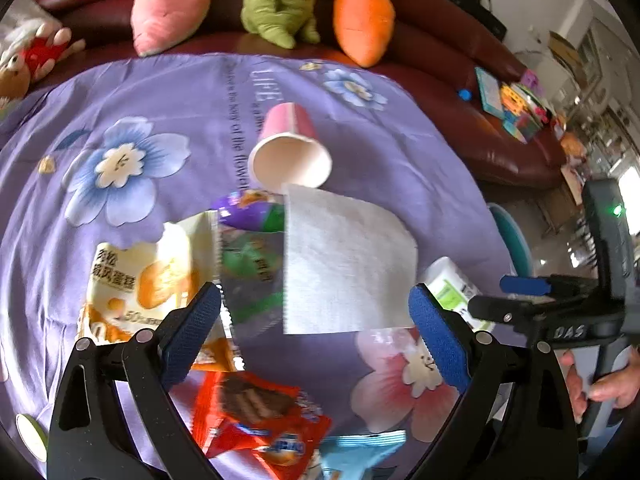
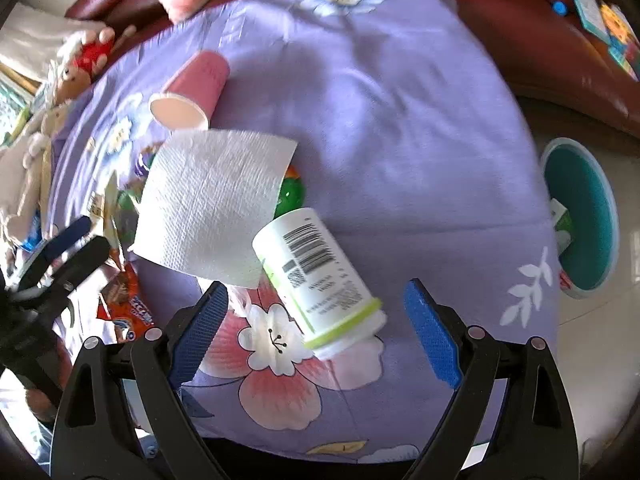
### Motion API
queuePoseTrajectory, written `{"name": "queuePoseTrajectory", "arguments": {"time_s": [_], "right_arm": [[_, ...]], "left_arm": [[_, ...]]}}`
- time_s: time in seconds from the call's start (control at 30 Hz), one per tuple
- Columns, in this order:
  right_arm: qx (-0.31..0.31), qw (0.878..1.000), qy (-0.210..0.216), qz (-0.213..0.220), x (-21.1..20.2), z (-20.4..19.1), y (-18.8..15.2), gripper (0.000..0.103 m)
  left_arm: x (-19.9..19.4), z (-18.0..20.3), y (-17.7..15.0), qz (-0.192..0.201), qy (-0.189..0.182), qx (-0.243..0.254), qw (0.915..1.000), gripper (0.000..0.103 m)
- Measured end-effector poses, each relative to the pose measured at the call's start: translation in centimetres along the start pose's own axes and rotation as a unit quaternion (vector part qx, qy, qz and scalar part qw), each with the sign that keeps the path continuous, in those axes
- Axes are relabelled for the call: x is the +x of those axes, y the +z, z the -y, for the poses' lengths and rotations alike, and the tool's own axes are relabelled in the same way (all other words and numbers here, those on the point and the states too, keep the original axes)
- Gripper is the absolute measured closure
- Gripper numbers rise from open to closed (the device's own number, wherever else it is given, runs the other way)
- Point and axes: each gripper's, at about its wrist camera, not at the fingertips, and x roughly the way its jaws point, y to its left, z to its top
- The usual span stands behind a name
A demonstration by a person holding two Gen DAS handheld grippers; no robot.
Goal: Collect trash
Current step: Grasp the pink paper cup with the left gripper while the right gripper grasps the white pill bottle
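Note:
Trash lies on a purple flowered cloth (image 1: 140,92). A pink paper cup (image 1: 290,148) (image 2: 190,90) lies on its side. A white tissue (image 1: 346,260) (image 2: 216,204) covers part of a green and purple wrapper (image 1: 248,216). A yellow snack bag (image 1: 148,272), a red biscuit wrapper (image 1: 260,416) and a blue wrapper (image 1: 360,452) lie near my left gripper (image 1: 316,328), which is open above them. A white bottle with a green band (image 2: 316,276) lies on its side between the pads of my open right gripper (image 2: 316,332), which also shows in the left wrist view (image 1: 520,284).
A teal bin (image 2: 580,216) stands on the floor to the right of the table. A dark red sofa (image 1: 460,60) behind holds plush toys: pink (image 1: 168,4), green (image 1: 280,0) and an orange carrot (image 1: 362,20). Books and toys (image 1: 516,104) lie on its right end.

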Motion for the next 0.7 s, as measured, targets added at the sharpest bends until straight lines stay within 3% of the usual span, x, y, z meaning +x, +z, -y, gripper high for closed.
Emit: {"name": "queuePoseTrajectory", "arguments": {"time_s": [0.27,0.37,0.43,0.5,0.7], "right_arm": [[-0.023,0.999,-0.033,-0.013,2.3,-1.1,0.2,0.020],[-0.028,0.999,-0.037,-0.022,3.1,-1.2,0.2,0.026],[-0.036,0.998,-0.042,-0.028,3.7,-1.3,-0.1,0.043],[-0.049,0.998,-0.034,-0.033,3.9,-1.4,-0.4,0.051],[-0.051,0.999,-0.020,-0.003,2.1,-1.5,0.0,0.052]], "left_arm": [[0.2,-1.9,0.0,-0.003,-0.001,-0.017,0.9998,0.008],[0.6,-2.0,0.1,-0.006,-0.002,-0.017,0.9998,0.008],[0.8,-1.9,0.1,-0.008,-0.002,-0.015,0.9999,0.008],[0.9,-1.9,0.2,-0.009,-0.002,-0.013,0.9999,0.008],[1.0,-2.1,1.4,-0.005,0.007,-0.006,0.9999,0.008]]}}
